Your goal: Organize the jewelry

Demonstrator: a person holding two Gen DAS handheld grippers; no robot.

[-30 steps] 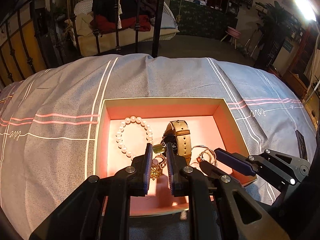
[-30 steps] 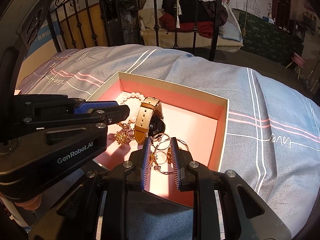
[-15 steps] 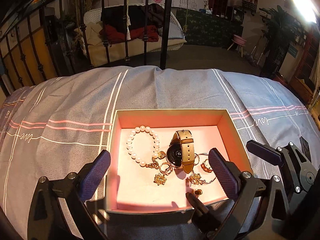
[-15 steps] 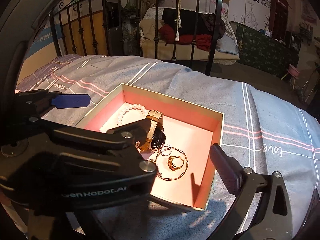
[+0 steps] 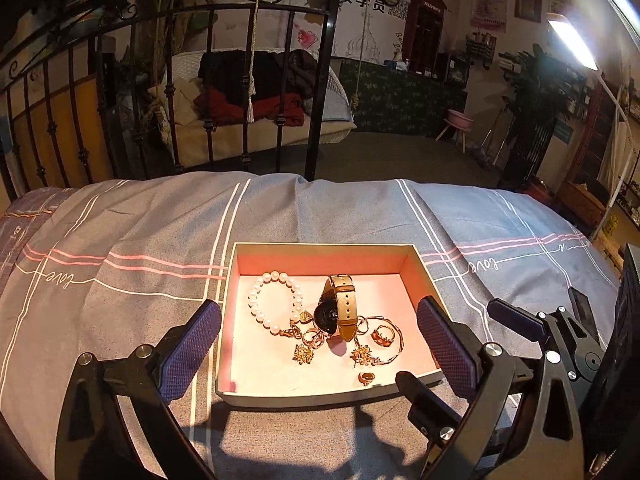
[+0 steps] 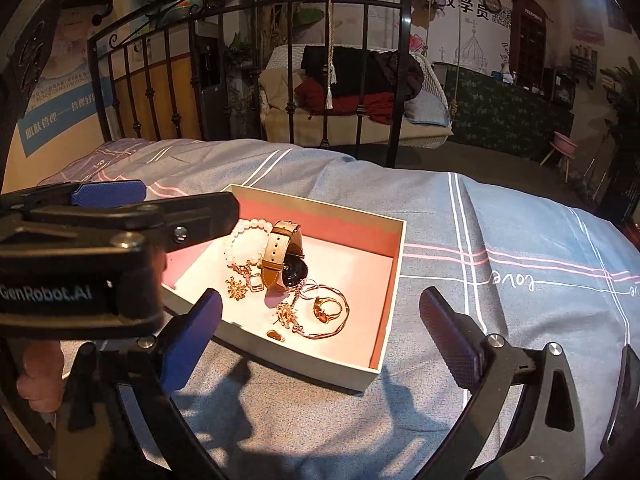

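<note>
A shallow box with a pink lining (image 5: 324, 251) (image 6: 394, 252) lies on the bed. In it are a pearl bracelet (image 5: 262, 316) (image 6: 240, 227), a tan-strap watch (image 5: 344, 304) (image 6: 278, 252), gold rings (image 5: 383, 336) (image 6: 326, 307), a thin gold bangle and small gold charms (image 5: 303, 354) (image 6: 237, 288). My left gripper (image 5: 318, 348) is open and empty, held above the box's near edge. My right gripper (image 6: 320, 336) is open and empty, above the box's near right corner. The left gripper also shows in the right wrist view (image 6: 120, 216), at the left.
The box rests on a grey-blue bedspread (image 5: 120, 280) (image 6: 500, 320) with white and pink stripes. A black iron bed frame (image 5: 316, 92) (image 6: 396, 80) stands at the far edge. Beyond it are a wicker swing seat with clothes (image 5: 256, 96) and room furniture.
Both grippers were shut low inside the box a second ago. They have opened wide and pulled back and up, leaving the jewelry lying in the box.
</note>
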